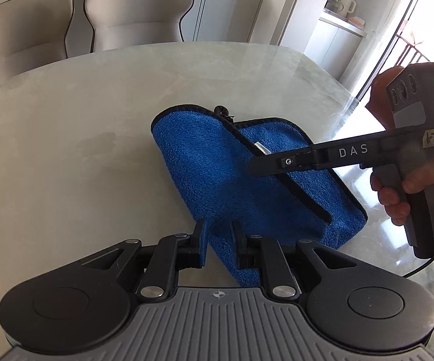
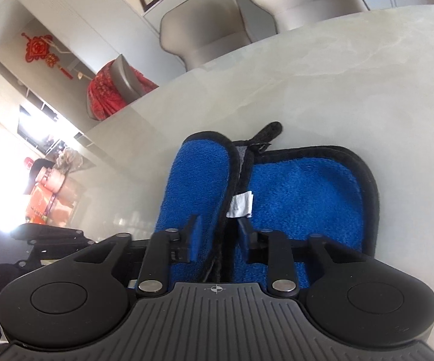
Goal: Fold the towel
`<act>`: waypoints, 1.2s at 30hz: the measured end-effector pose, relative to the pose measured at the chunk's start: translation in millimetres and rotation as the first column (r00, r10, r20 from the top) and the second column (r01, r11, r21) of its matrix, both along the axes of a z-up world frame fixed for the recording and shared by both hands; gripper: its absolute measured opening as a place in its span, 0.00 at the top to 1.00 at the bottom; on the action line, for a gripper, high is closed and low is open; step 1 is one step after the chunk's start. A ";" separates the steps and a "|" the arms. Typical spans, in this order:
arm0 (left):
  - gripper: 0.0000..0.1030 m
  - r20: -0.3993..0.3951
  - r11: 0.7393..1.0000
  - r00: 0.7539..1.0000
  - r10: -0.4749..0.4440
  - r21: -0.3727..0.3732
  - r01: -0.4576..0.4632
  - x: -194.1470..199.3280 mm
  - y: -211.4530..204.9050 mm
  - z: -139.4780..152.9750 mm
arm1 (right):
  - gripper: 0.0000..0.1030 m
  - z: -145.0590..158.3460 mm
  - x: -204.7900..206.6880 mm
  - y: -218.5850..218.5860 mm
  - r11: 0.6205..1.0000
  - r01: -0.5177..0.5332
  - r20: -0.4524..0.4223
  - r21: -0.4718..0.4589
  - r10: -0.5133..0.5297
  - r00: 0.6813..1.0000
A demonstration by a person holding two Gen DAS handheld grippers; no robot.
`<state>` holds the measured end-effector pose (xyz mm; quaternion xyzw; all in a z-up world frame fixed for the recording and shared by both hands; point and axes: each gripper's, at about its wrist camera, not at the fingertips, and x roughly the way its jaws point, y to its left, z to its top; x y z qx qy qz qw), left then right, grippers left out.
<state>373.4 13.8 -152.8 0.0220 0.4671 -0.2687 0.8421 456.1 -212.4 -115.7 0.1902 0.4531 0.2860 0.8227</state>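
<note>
A blue towel (image 1: 214, 174) with black trim lies on the pale marble table (image 1: 66, 126), its left part folded over the rest. A white label (image 2: 241, 205) sits at the fold's edge. My left gripper (image 1: 219, 234) is open at the towel's near end, fingers either side of the folded part, holding nothing. My right gripper (image 2: 218, 231) is open, its fingers straddling the black folded edge of the towel (image 2: 307, 192). In the left wrist view the right gripper (image 1: 254, 167) reaches in from the right over the towel.
Two beige chairs (image 1: 139, 9) stand at the table's far side. A cabinet with a jug (image 1: 344, 4) stands at the back right by a bright window. The left gripper's body (image 2: 51, 237) shows at the left in the right wrist view.
</note>
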 end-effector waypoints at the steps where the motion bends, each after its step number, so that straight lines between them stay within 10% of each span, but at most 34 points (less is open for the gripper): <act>1: 0.85 -0.002 1.000 1.000 0.004 -0.003 -0.004 0.2 1.5 -0.8 | 0.82 -0.3 0.2 0.0 1.000 0.006 -0.001 -0.003 -0.006 1.000; 17: 0.77 0.001 1.000 1.000 -0.010 -0.027 0.010 1.6 -3.1 0.4 | 0.88 21.0 -30.5 -35.0 0.988 0.123 0.068 0.096 -0.130 0.989; 36: 0.71 0.001 0.989 0.990 -0.143 -0.030 0.143 -11.1 -45.7 -5.6 | 0.88 11.7 -32.8 -65.0 0.981 0.181 0.068 -0.066 -0.177 0.982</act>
